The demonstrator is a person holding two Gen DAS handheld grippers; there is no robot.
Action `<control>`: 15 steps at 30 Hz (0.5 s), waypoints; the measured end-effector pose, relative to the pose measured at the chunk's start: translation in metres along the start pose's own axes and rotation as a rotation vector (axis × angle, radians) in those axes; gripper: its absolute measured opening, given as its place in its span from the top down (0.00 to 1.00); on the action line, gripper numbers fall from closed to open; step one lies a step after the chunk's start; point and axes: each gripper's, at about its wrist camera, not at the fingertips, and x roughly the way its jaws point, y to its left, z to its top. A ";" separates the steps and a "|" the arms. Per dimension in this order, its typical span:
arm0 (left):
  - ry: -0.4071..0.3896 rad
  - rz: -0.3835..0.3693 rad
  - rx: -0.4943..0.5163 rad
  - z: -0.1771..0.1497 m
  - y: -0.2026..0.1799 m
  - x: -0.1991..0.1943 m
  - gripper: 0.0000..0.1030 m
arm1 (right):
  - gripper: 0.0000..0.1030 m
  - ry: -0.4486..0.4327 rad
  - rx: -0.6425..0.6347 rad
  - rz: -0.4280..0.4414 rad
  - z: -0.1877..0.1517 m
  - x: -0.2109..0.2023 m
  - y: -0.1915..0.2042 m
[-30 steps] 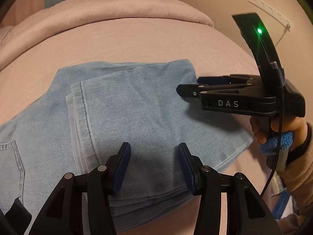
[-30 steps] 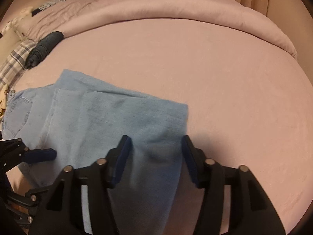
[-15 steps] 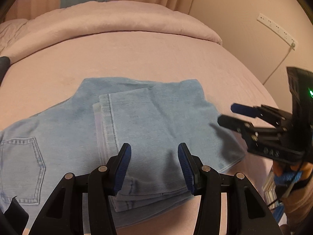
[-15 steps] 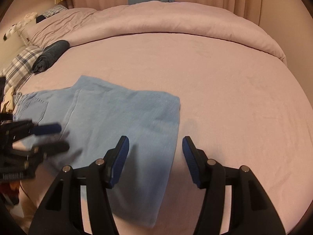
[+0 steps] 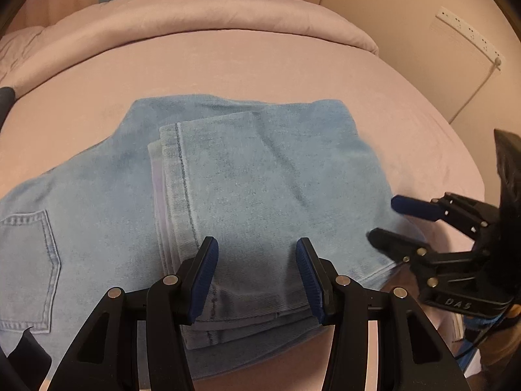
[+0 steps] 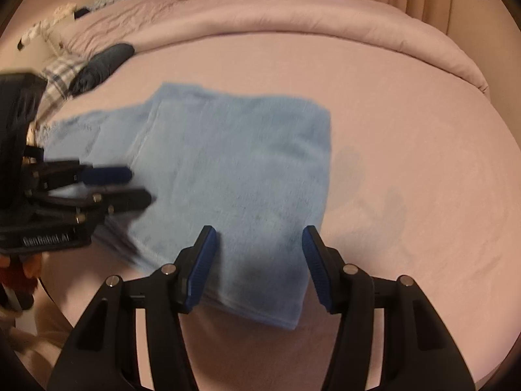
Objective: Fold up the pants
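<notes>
Light blue jeans (image 5: pixel 247 176) lie on the pink bed, the legs folded back over the seat; a hem edge runs across the middle and a back pocket (image 5: pixel 26 270) shows at the left. My left gripper (image 5: pixel 257 277) is open and empty, hovering over the near edge of the fold. My right gripper (image 6: pixel 260 260) is open and empty above the near right corner of the jeans (image 6: pixel 234 179). Each gripper shows in the other's view: the right one (image 5: pixel 390 221) at the jeans' right edge, the left one (image 6: pixel 130 185) at their left.
The pink bed (image 6: pixel 407 163) spreads wide to the right. A rolled pink duvet (image 5: pixel 202 9) lies along the far side. A dark rolled garment (image 6: pixel 101 65) and a plaid cloth (image 6: pixel 58 71) sit far left. A white power strip (image 5: pixel 469 32) hangs on the wall.
Both grippers have drawn back from the jeans toward the near edge. The right gripper moved off the top of the fold to its right corner. The jeans lie as before.
</notes>
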 end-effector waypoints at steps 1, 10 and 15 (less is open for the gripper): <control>0.000 -0.003 -0.003 0.000 0.001 0.000 0.52 | 0.47 0.002 0.003 0.003 -0.001 0.003 -0.001; -0.054 -0.019 -0.056 -0.006 0.018 -0.029 0.52 | 0.47 -0.006 0.018 0.002 0.004 -0.007 0.003; -0.063 -0.014 -0.062 -0.010 0.023 -0.035 0.52 | 0.48 -0.036 -0.006 0.007 0.007 -0.016 0.013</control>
